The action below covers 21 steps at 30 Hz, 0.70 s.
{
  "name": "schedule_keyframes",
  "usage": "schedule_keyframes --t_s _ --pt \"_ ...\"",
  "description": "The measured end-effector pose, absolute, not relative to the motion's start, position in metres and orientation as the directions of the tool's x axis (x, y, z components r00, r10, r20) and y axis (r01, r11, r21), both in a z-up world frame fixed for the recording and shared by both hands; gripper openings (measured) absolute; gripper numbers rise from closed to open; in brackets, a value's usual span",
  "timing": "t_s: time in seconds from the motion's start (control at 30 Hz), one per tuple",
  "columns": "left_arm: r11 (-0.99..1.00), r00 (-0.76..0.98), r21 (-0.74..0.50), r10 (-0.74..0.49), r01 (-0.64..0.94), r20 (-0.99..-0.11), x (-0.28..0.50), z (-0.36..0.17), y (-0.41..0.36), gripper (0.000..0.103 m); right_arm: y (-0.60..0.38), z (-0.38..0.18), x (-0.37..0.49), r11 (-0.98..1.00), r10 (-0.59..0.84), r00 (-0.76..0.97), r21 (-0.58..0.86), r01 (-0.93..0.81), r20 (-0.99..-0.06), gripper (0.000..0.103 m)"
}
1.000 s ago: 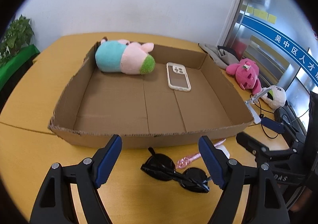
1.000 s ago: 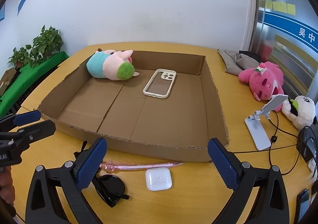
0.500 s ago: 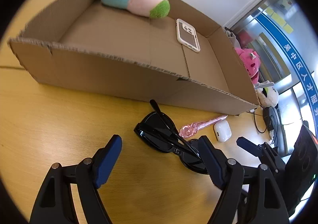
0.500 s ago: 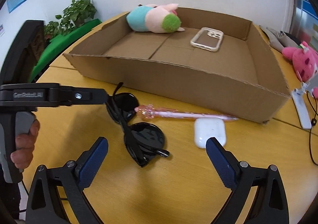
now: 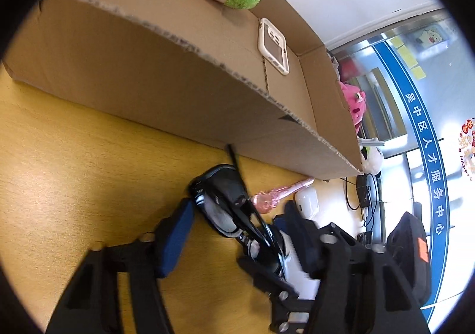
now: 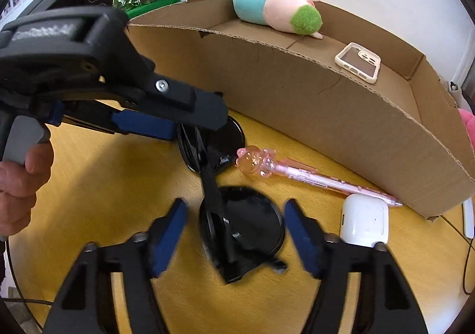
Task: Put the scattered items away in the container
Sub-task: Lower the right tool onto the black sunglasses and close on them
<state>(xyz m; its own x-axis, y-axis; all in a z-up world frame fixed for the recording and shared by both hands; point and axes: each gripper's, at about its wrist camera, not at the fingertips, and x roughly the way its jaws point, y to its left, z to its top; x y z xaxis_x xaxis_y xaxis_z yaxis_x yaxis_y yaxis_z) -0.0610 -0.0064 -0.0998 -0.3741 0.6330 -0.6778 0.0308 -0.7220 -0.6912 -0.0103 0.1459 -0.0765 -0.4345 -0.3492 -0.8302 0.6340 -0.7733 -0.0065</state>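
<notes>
Both claws had dropped onto the black sunglasses (image 6: 237,224), which lay folded on the yellow desk (image 6: 104,179) at the lower centre of the right wrist view, just in front of the cardboard box (image 6: 326,102). The right claw (image 6: 236,233) had just been closing, its blue pads either side of the near lens with a gap on both sides, not yet gripping. The left claw (image 5: 237,230) had also been closing around the far lens; it straddled the frame, but contact was unclear through the blur, so I read it as still released. The main risk was two claws pinching one thin, slippery frame: uneven closing could twist the hinge, flip a lens sideways or skid the glasses into the pink pen (image 6: 297,173) and the white earbud case (image 6: 365,221) close beside them. The plush toy (image 6: 276,13) and phone case (image 6: 357,62) already sat inside the box.
</notes>
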Motion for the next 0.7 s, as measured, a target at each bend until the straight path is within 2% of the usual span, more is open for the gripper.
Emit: schedule_keyframes --t_s 0.03,0.13,0.23,0.33,0.53,0.7 --pt "-0.717 -0.367 -0.697 0.640 0.033 -0.675 -0.061 -0.102 -0.006 0.043 0.145 -0.075 -0.010 -0.770 -0.351 -0.432 -0.006 0.638 -0.831 0.057" --pt "-0.699 -0.367 -0.715 0.656 0.037 -0.660 -0.060 -0.103 -0.009 0.043 0.145 -0.073 -0.007 -0.774 -0.369 -0.420 0.024 0.633 -0.829 0.056" --pt "-0.685 -0.371 -0.727 0.664 0.046 -0.650 -0.059 -0.105 -0.010 0.043 0.148 -0.070 -0.005 -0.776 -0.430 -0.385 0.117 0.620 -0.816 0.054" --pt "-0.660 -0.368 -0.749 0.685 0.052 -0.629 -0.059 -0.108 -0.009 0.047 0.146 -0.071 -0.001 -0.767 -0.464 -0.364 0.161 0.621 -0.808 0.052" --pt "-0.655 -0.351 -0.754 0.697 0.045 -0.626 -0.058 -0.111 -0.003 0.046 0.153 -0.072 0.000 -0.745 -0.556 -0.307 0.300 0.596 -0.772 0.042" --pt "-0.682 -0.326 -0.730 0.682 0.038 -0.655 -0.058 -0.111 0.003 0.037 0.159 -0.072 -0.001 -0.727 -0.597 -0.290 0.351 0.590 -0.748 0.040"
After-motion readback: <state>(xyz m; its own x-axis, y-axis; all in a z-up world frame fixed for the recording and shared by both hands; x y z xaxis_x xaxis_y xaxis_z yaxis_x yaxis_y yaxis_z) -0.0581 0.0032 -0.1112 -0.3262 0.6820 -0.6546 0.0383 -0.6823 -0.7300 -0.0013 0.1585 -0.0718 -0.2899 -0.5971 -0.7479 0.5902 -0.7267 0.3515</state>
